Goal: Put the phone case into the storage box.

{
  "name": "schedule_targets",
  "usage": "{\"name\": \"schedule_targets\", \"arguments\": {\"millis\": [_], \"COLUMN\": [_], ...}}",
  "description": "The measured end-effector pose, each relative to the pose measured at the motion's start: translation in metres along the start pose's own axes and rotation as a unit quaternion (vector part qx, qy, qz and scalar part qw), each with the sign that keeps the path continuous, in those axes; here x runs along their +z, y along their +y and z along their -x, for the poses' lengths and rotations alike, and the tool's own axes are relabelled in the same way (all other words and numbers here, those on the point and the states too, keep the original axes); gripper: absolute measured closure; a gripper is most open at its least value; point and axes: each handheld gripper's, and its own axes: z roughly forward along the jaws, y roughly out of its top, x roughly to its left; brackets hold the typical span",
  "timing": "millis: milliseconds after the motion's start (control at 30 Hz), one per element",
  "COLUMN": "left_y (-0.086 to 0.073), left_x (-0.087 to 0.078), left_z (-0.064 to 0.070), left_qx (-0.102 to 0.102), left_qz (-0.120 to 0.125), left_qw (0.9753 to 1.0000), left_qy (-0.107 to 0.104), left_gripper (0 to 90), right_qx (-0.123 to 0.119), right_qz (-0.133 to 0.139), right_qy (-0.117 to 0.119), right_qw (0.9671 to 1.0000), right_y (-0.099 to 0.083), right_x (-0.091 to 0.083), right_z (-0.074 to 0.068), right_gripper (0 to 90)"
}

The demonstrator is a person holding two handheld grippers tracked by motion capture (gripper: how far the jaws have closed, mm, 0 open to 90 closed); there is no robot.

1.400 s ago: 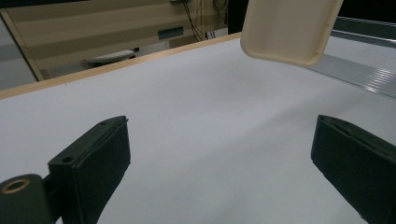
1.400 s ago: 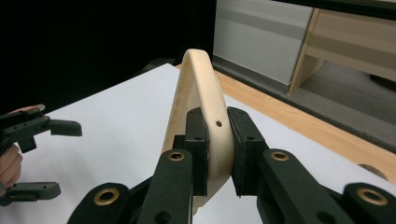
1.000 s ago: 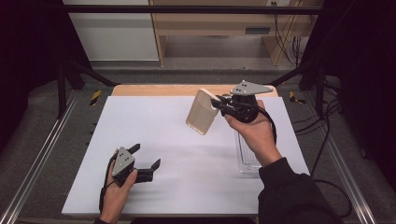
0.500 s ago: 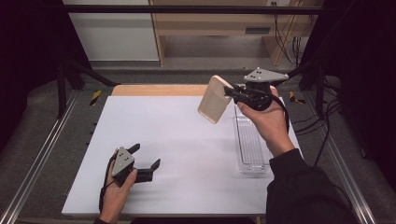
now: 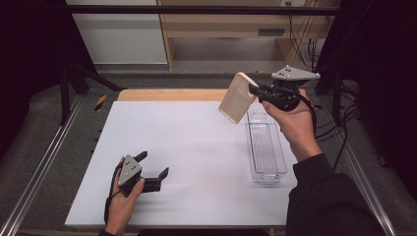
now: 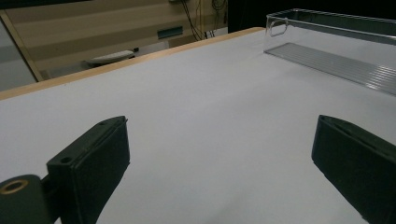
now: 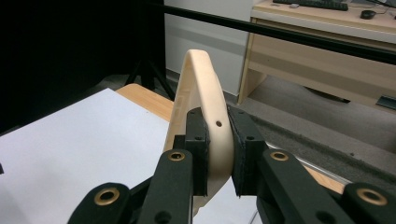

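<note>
The white table (image 5: 196, 147) carried very little: a long clear bin (image 5: 265, 147) lay near its right edge, and the bin looked empty, with only its ribbed floor visible in the left gripper view (image 6: 336, 60).

The right gripper (image 5: 253, 91) was lifted well above the table, over the far end of the clear bin. It held a flat beige tray (image 5: 237, 98) by one edge, so that the tray hung tilted in the air, apart from both the table and the bin. In the right gripper view the two black jaws were pressed on the rim of the beige tray (image 7: 201, 102) from both sides, and the grasp looked firm.

The left gripper (image 5: 150, 172) rested low on the near left part of the table, well apart from the bin. Its jaws stood wide apart with nothing between them, as the left gripper view also showed.

As a judgement, the work was about in the middle. The picking up was done, because the tray was off the table and under control. What remained was probably to bring the tray to its place, perhaps at the bin, to set it down and to let it go. The left gripper had no part in it yet.
</note>
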Motion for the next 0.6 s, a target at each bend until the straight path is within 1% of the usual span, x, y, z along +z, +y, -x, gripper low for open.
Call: {"name": "schedule_targets", "arguments": {"millis": [300, 400, 600], "left_y": [0.0, 0.0, 0.0], "left_x": [0.0, 0.0, 0.0], "left_z": [0.0, 0.0, 0.0], "left_qx": [0.002, 0.001, 0.003], "left_qz": [0.0, -0.001, -0.001], "left_qw": [1.0, 1.0, 1.0], "left_qy": [0.0, 0.0, -0.001], "left_gripper": [3.8, 3.8, 3.7], "right_qx": [0.003, 0.006, 0.005], "right_qz": [0.0, 0.0, -0.002], "right_qy": [-0.015, -0.023, -0.031], "right_qw": [0.9999, 0.9997, 0.9995], "right_y": [-0.001, -0.003, -0.006], "right_x": [-0.008, -0.011, -0.013], "right_z": [0.011, 0.018, 0.023], "right_gripper": [79.2, 79.2, 79.2]}}
